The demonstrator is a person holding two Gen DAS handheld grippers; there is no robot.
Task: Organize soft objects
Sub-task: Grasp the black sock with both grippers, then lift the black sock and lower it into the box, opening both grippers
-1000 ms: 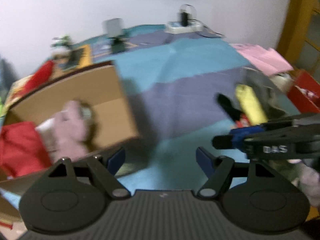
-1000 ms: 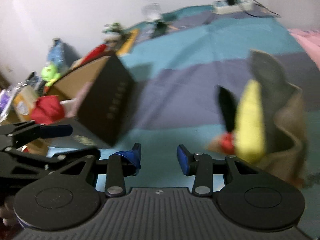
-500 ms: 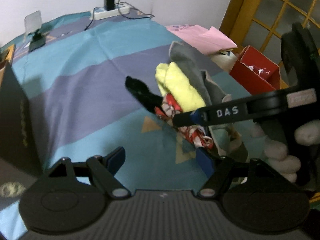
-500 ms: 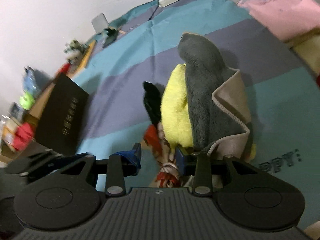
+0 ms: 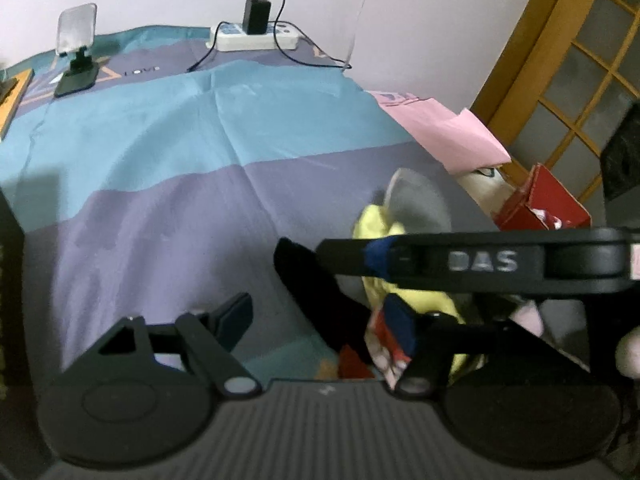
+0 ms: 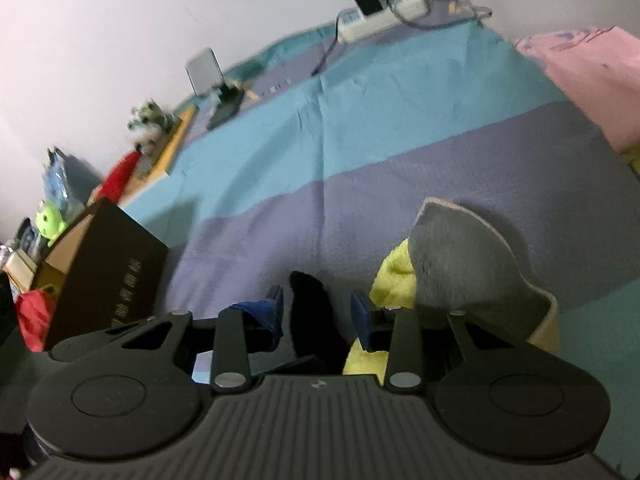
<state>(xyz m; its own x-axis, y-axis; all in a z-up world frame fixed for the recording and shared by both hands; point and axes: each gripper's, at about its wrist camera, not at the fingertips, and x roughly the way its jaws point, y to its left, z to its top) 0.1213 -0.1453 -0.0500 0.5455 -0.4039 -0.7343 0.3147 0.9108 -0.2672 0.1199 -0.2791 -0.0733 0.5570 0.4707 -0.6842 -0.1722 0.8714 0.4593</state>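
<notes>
A striped teal-and-purple sheet (image 6: 360,148) fills both views, creased and matte under a white wall, with a power strip (image 5: 256,38) at the top and a dark box (image 6: 108,272) at left. Low in the right wrist frame the right gripper (image 6: 316,312) gapes around a limp black sock (image 6: 316,320), pads either side but not pinching, beside fluffy yellow cloth (image 6: 394,274) and a grey fleece flap (image 6: 460,264). The left gripper (image 5: 320,320) is spread wide, holding nothing, while the right tool's blurred bar hides much of the pile and a patterned red piece (image 5: 386,346) is hard to make out.
</notes>
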